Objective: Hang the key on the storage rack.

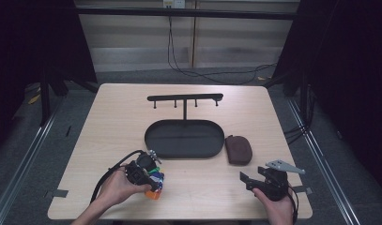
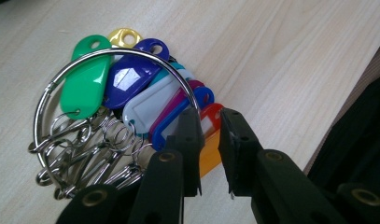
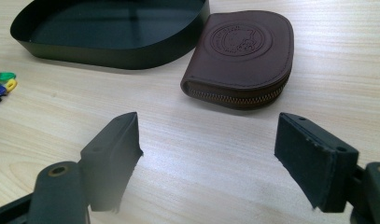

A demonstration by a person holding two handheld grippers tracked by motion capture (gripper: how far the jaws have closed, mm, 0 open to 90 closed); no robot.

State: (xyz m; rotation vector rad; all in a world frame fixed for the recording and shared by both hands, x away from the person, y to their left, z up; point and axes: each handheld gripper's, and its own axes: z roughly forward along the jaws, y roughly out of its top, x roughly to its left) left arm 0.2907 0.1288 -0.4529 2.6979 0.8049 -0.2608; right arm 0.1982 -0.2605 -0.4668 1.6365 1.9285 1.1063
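Tongs on the left (image 2: 210, 133) are nearly closed around the orange tag (image 2: 207, 156) at the edge of a bunch of key tags (image 2: 127, 88) strung on a big metal ring (image 2: 52, 88). Whether the pads already press the tag I cannot tell; a narrow gap shows between them. The bunch lies on the counter (image 1: 109, 117) near its front left edge, under the left tongs (image 1: 153, 180) in the high view. The right tongs (image 3: 208, 154) are released, jaws wide apart and holding nothing, low over the counter and facing a brown zip pouch (image 3: 241, 58) that sits just beside a black oval tray (image 3: 108, 51) with a hook rack (image 1: 185, 98) rising behind it.

The hold looks risky: it catches one thin, smooth plastic tag at the far edge of a heavy bunch. On a lift, the ring and the other tags would likely swing and could pull that tag out of the pads. The neighbouring red tag (image 2: 211, 116) could also wedge in and leave the pinch lopsided.
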